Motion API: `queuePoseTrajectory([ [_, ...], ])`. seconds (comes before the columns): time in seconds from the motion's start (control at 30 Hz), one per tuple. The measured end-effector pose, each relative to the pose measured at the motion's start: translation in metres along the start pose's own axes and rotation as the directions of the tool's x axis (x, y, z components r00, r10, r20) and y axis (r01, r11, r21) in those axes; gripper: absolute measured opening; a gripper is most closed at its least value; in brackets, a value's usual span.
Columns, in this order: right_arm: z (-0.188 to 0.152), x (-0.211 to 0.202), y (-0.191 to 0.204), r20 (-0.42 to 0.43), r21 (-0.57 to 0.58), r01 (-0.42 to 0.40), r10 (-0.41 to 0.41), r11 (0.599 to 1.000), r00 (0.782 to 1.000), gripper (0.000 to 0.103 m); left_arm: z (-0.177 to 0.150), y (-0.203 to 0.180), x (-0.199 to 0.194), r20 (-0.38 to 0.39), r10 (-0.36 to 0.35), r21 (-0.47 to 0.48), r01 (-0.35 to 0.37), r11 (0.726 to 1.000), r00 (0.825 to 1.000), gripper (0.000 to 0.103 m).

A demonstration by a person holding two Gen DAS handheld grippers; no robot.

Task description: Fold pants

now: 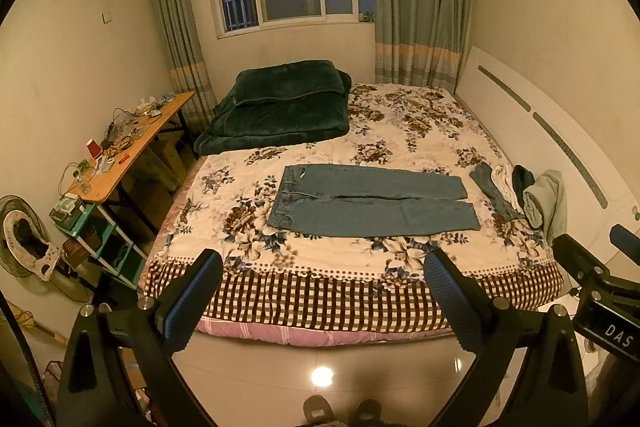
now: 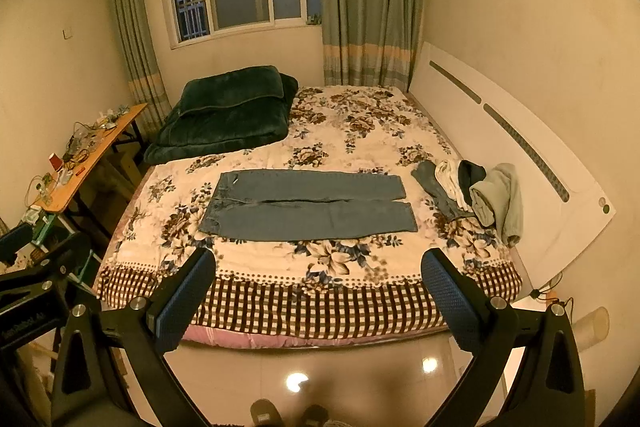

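Note:
A pair of blue jeans (image 1: pixel 368 201) lies flat and spread out on the floral bed cover (image 1: pixel 320 259), waistband to the left, both legs pointing right. It shows the same way in the right wrist view (image 2: pixel 308 205). My left gripper (image 1: pixel 322 267) is open and empty, held above the floor in front of the bed's foot edge, well short of the jeans. My right gripper (image 2: pixel 318 265) is also open and empty, at a similar distance. The right gripper's body also shows at the right edge of the left wrist view (image 1: pixel 600 279).
A pile of other clothes (image 1: pixel 524 195) lies at the bed's right side by the white headboard (image 1: pixel 540 115). A folded dark green blanket (image 1: pixel 276 107) sits at the far left of the bed. A cluttered wooden table (image 1: pixel 132 143) stands left of the bed.

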State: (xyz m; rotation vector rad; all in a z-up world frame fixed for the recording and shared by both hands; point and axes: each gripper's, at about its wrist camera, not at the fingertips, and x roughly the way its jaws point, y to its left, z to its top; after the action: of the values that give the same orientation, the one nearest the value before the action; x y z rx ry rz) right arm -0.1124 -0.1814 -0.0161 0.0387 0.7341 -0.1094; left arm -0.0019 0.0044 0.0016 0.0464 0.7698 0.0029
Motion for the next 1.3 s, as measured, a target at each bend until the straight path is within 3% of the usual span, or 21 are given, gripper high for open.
queuePoseTrajectory([
  [0.43, -0.009, -0.003, 0.005, 0.001, 0.006, -0.011, 0.011, 1.000, 1.000, 0.103, 0.000, 0.000, 0.000, 0.002, 0.006, 0.002, -0.006, 1.000, 1.000, 0.103],
  [1.3, 0.007, 0.001, 0.004, 0.000, 0.018, -0.028, 0.028, 0.999, 1.000, 0.103, -0.004, 0.011, -0.003, 0.002, 0.007, 0.004, -0.007, 1.000, 1.000, 0.103],
])
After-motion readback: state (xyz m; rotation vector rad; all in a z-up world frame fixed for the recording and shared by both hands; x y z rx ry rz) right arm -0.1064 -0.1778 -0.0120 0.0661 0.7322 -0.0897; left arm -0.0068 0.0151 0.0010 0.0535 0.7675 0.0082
